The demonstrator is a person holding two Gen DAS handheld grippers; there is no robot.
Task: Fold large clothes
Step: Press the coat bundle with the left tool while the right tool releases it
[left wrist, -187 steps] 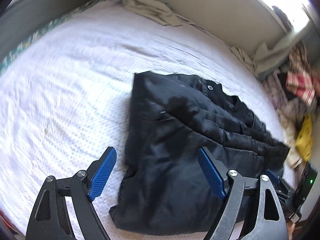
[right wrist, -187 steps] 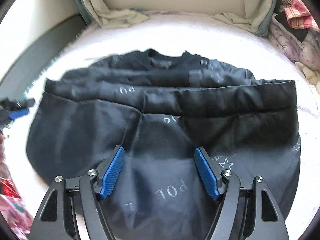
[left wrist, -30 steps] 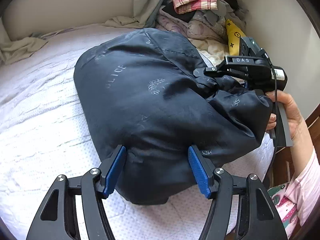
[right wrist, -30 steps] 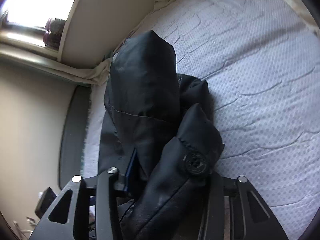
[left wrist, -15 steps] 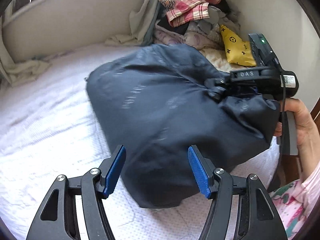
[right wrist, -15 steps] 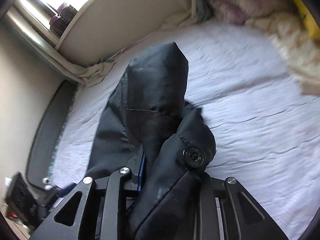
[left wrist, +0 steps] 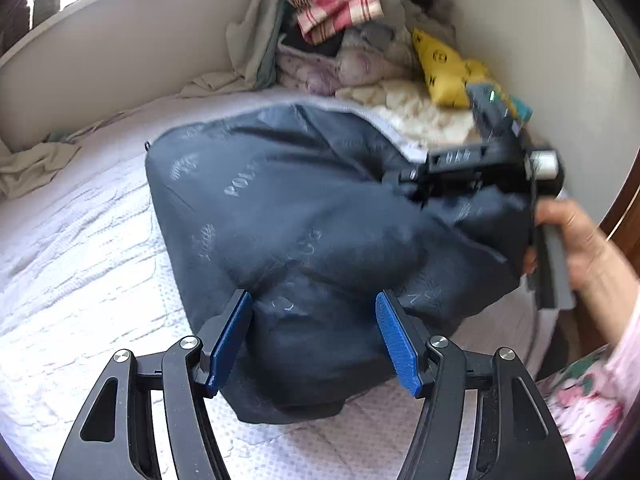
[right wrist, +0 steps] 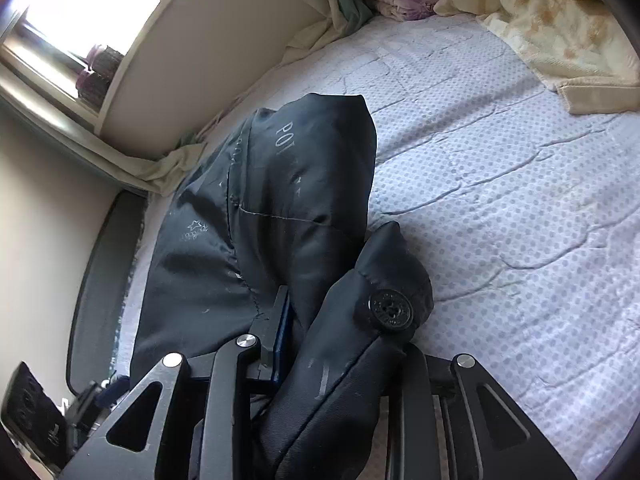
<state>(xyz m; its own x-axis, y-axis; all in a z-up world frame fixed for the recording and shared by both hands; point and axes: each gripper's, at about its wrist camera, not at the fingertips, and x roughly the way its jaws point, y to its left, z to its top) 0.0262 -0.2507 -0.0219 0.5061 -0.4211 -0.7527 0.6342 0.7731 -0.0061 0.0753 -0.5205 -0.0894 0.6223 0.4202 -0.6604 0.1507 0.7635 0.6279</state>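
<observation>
On the white bed (left wrist: 80, 240), the right gripper (right wrist: 344, 344) clamps a buttoned edge of the dark padded jacket (left wrist: 300, 240), apparently to drag the folded bundle. The left gripper (left wrist: 312, 336) hangs unclenched at the near end, touching nothing.

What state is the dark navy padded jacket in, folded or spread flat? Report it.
Folded: the dark navy padded jacket sits as a doubled-over, puffy bundle on the white quilted bed cover, one end bunched in the right tool.
</observation>
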